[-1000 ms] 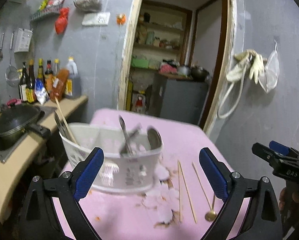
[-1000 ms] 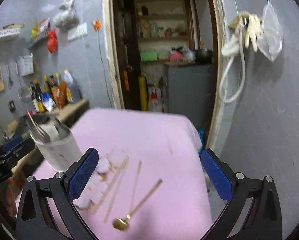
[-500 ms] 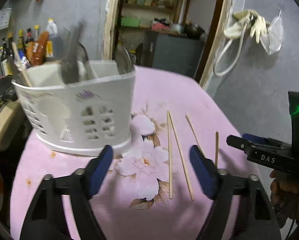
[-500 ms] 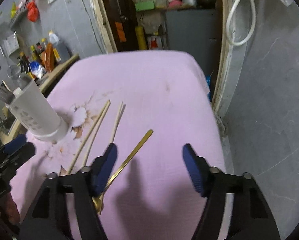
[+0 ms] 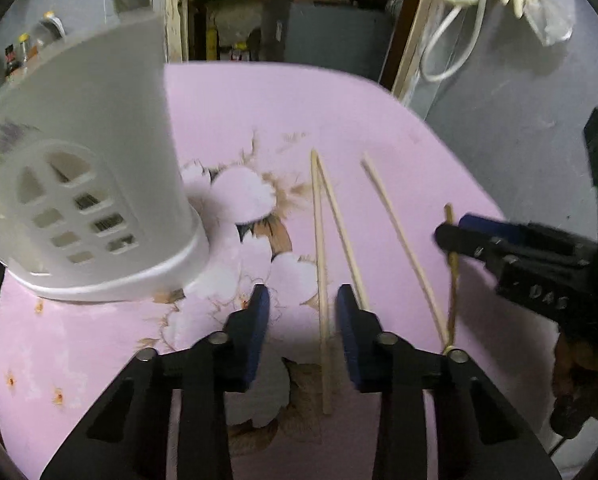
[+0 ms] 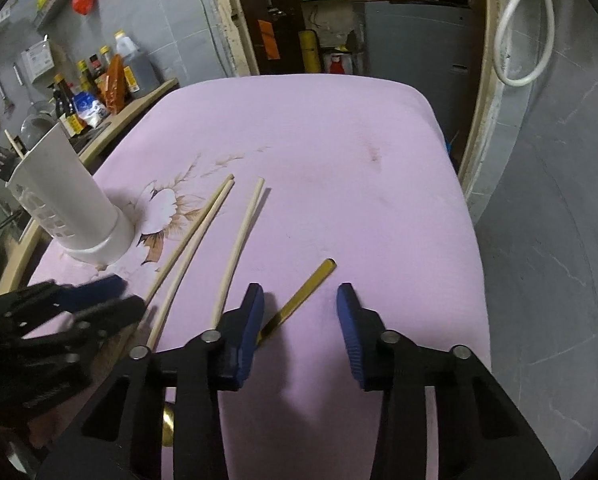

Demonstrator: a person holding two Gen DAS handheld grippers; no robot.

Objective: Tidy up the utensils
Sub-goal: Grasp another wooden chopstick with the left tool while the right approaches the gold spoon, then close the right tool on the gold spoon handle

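Observation:
A white slotted utensil caddy [image 5: 79,200] [image 6: 71,200] stands at the left of the pink flowered tablecloth [image 6: 319,140]. Three wooden chopsticks lie beside it: a pair [image 5: 341,228] [image 6: 191,240] and a single one [image 5: 399,232] [image 6: 239,248]. A gold spoon [image 5: 453,272] [image 6: 303,292] lies to their right. My left gripper [image 5: 301,300] hangs low over the pair, its jaws closing, with one chopstick [image 5: 321,320] between them and no pad pressing on it. My right gripper [image 6: 299,296] [image 5: 459,232] straddles the spoon handle, its jaws closing too, without gripping it.
A counter with sauce bottles [image 6: 99,80] runs along the left. Beyond the table's far edge is a doorway with a grey cabinet [image 6: 411,52] and shelves. A grey wall with a white hose [image 6: 515,40] stands close on the right.
Both grippers have dropped toward the table and tipped downward. Their jaws have narrowed from wide apart, the left around a chopstick, the right around the spoon handle.

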